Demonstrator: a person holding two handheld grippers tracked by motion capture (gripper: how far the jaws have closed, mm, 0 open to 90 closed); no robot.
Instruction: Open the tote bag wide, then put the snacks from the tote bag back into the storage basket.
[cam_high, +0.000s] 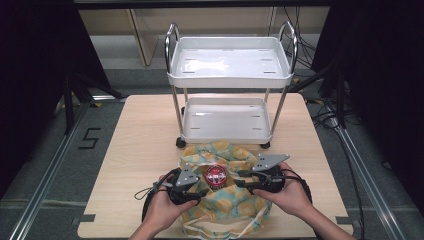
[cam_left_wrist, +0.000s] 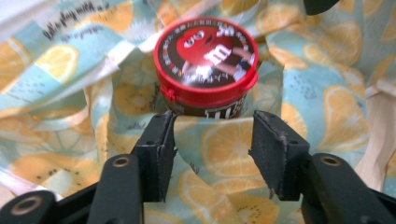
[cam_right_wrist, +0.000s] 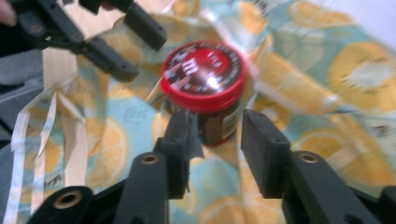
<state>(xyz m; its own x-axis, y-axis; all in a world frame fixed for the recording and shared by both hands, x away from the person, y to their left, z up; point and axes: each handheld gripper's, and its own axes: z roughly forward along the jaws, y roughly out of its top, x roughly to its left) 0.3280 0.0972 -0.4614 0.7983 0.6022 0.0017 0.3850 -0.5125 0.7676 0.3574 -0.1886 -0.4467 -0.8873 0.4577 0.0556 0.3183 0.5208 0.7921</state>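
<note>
A round tub with a red lid (cam_high: 215, 175) stands upright inside a crumpled cloth bag printed with lemons (cam_high: 225, 200), at the near middle of the wooden table. My left gripper (cam_high: 202, 189) is just left of the tub and my right gripper (cam_high: 240, 179) just right of it. In the left gripper view the jaws (cam_left_wrist: 212, 140) stand apart over the bag cloth (cam_left_wrist: 60, 93), with the tub (cam_left_wrist: 205, 60) just past their tips. In the right gripper view the jaws (cam_right_wrist: 215, 133) are also apart, the tub (cam_right_wrist: 204, 74) right beyond them and the left gripper (cam_right_wrist: 137, 46) farther off.
A white two-shelf trolley (cam_high: 230, 75) with chrome handles stands on the far half of the table (cam_high: 145, 140). The bag's pale straps (cam_high: 220, 232) lie at the table's front edge. Cables run over the floor at the right (cam_high: 325, 115).
</note>
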